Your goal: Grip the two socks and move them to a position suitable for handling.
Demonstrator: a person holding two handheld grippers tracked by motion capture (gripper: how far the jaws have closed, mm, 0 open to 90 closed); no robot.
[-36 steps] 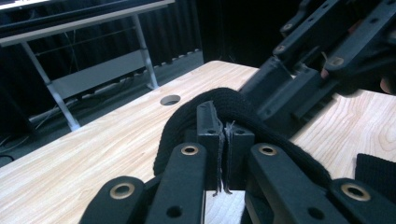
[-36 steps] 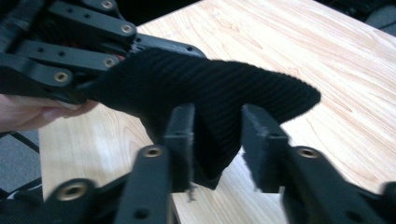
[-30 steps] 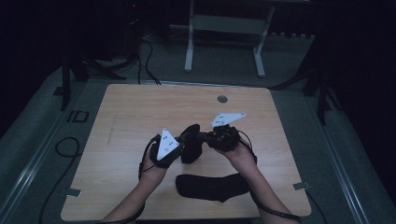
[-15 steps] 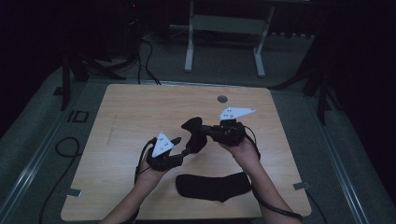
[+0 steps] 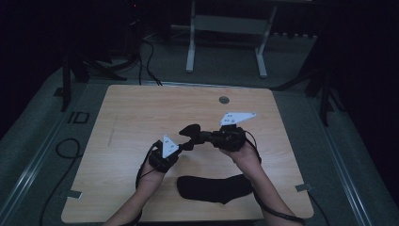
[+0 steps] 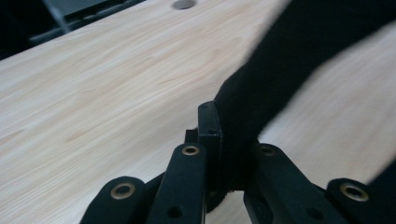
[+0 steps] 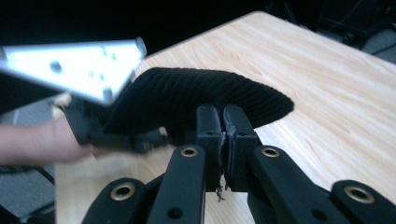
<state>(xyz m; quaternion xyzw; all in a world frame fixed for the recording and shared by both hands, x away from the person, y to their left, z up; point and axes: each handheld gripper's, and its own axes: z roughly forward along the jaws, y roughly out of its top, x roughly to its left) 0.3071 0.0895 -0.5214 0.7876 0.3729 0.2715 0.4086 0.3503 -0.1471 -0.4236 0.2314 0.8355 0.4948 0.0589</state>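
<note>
A black ribbed sock (image 5: pixel 192 130) hangs in the air above the wooden table (image 5: pixel 141 113), stretched between my two grippers. My left gripper (image 5: pixel 187 145) grips its lower end; its jaws have just been closing and are shut with the sock (image 6: pixel 289 56) between them. In its own view my left gripper (image 6: pixel 223 133) has the cloth bunched against its fingers. My right gripper (image 5: pixel 203 136) points left and is shut on the sock's other edge. The right gripper view shows my right gripper (image 7: pixel 224 119) pinching the ribbed cuff (image 7: pixel 196 93).
A second black sock (image 5: pixel 216 188) lies flat near the table's front edge, between the person's forearms. A round cable hole (image 5: pixel 224 100) sits at the back of the table. Desk legs and cables stand on the floor beyond the table.
My left hand has sunk a little toward the table and taken hold of the sock's lower end again. The right hand with the sock has stayed where it was.
</note>
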